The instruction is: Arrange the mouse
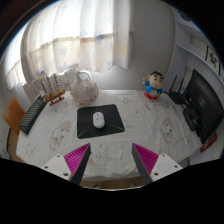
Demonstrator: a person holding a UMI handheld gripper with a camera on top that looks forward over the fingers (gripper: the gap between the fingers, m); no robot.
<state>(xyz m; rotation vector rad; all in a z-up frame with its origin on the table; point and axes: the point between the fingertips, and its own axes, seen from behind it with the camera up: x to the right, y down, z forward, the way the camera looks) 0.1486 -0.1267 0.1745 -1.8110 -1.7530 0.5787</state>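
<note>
No writing is legible. The white mouse lies on a black mat, beyond the open, empty claw.

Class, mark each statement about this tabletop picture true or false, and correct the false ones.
1. The mouse lies on the black mouse pad. True.
2. The tool grips the mouse. False: its fingers are open, and the mouse lies beyond them.
3. A keyboard lies to the left of the pad. True.
4. The cartoon figure stands on the mouse pad. False: it stands on the table, beyond and to the right of the pad.
</note>
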